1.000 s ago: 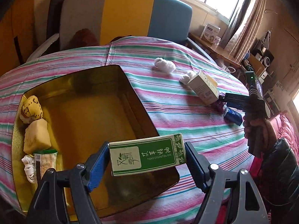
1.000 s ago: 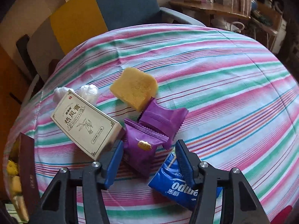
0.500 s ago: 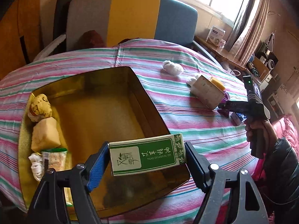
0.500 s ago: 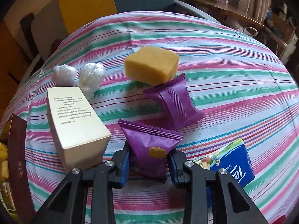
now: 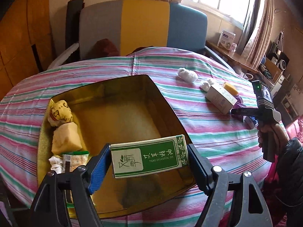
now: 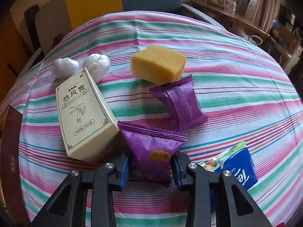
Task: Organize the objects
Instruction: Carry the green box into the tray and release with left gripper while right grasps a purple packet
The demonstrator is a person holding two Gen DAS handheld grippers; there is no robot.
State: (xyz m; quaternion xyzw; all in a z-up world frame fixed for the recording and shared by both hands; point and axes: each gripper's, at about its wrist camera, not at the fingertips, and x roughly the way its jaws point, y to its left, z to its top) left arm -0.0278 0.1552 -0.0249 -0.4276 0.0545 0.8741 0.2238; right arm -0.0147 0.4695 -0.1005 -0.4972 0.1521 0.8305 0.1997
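My left gripper (image 5: pixel 149 148) is shut on a green and white essential-oil box (image 5: pixel 149 157), held crosswise above the near rim of a gold tin (image 5: pixel 161 94). My right gripper (image 6: pixel 151 159) is shut on a purple snack packet (image 6: pixel 151 143) that rests on the striped tablecloth, pads pressing its lower sides. In the left wrist view the right gripper (image 5: pixel 235 111) shows at the far right, held by a hand in a dark sleeve.
The tin holds a patterned bundle (image 5: pixel 59 113), a yellow block (image 5: pixel 65 139) and a small packet (image 5: pixel 74 160) along its left side. Around the held packet lie a cream box (image 6: pixel 85 113), a second purple packet (image 6: pixel 181 106), a yellow sponge (image 6: pixel 158 63), two white balls (image 6: pixel 66 66) and a blue tissue pack (image 6: pixel 234 164).
My right gripper went from open around the purple packet to shut on it, and its view rolled. The left gripper kept the green box and shifted slightly over the tin.
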